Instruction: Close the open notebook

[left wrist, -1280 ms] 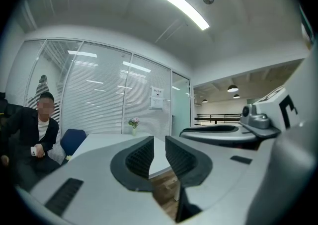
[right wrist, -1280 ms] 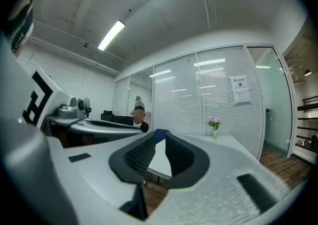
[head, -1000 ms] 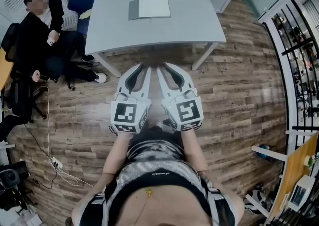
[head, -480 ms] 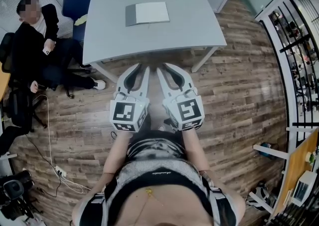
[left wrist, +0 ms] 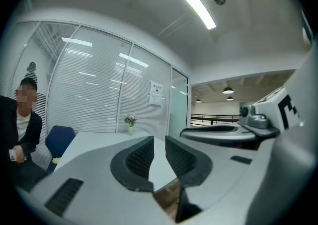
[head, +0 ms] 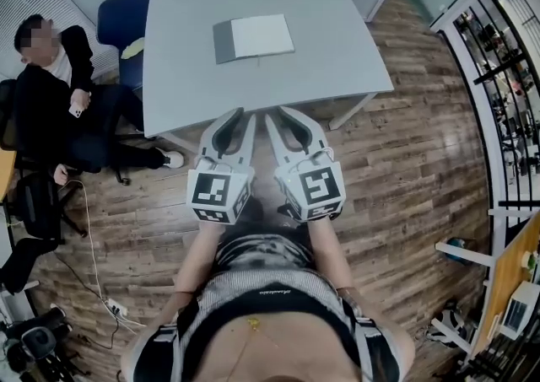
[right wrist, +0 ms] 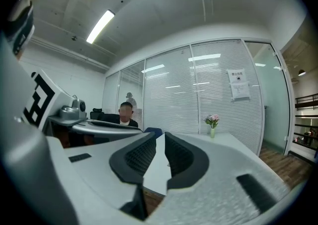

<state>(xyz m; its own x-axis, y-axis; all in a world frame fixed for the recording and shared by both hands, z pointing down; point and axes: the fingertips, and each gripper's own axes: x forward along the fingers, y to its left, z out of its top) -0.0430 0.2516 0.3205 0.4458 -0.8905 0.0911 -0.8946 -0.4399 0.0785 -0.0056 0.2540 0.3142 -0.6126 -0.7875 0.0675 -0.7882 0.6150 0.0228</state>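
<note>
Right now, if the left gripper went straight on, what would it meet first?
The left gripper would probably meet the table, at its near edge, or skim over it toward the notebook; height unclear.

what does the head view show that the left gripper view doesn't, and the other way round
Only the head view: the open notebook lying flat on the table, the wearer's own torso, and the black railing at the right.
Only the left gripper view: the ceiling light, the paper notice on the glass wall, and the hall lamps far off.
Both: the grey table, the seated person in black, the blue chair, the left gripper with its jaws a little apart and empty, and the right gripper beside it.
</note>
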